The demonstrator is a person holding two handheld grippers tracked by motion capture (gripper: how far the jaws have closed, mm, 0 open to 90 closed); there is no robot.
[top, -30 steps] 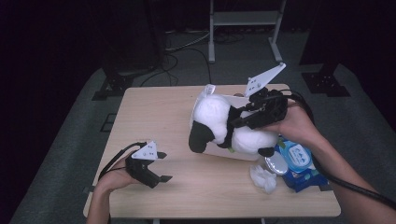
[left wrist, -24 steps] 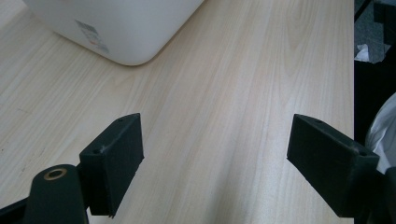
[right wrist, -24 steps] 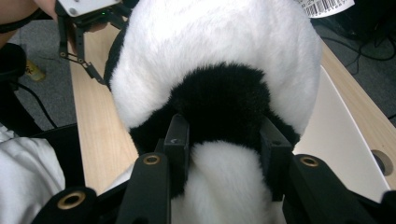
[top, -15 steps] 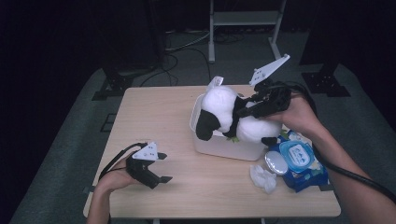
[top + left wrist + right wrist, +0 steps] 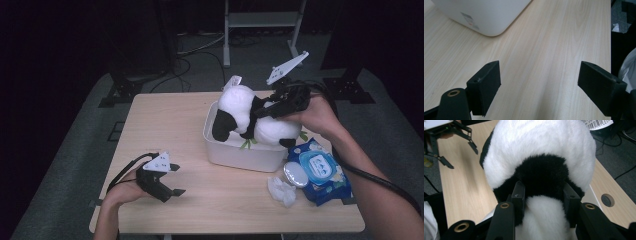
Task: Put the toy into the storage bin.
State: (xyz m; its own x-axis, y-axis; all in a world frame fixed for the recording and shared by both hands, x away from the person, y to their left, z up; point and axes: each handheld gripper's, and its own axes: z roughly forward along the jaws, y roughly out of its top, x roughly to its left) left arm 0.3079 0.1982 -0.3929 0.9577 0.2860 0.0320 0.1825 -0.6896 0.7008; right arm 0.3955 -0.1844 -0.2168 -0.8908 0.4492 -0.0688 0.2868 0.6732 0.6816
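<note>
The plush panda (image 5: 252, 120) is held over the white bin (image 5: 240, 152), clamped by the right gripper (image 5: 544, 195) at its black band. A barcoded tag (image 5: 597, 123) is attached; its print is unreadable. Beside the bin lies a blue wipes pack (image 5: 320, 172). The left gripper (image 5: 540, 85) is held apart above the desk (image 5: 165, 125).

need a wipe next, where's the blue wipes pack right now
In the high view the blue wipes pack lies flat at the table's right front, just right of the white bin, with a crumpled white tissue beside its near-left corner.

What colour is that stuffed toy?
The plush panda is white with black patches, clearest in the right gripper view.
</note>
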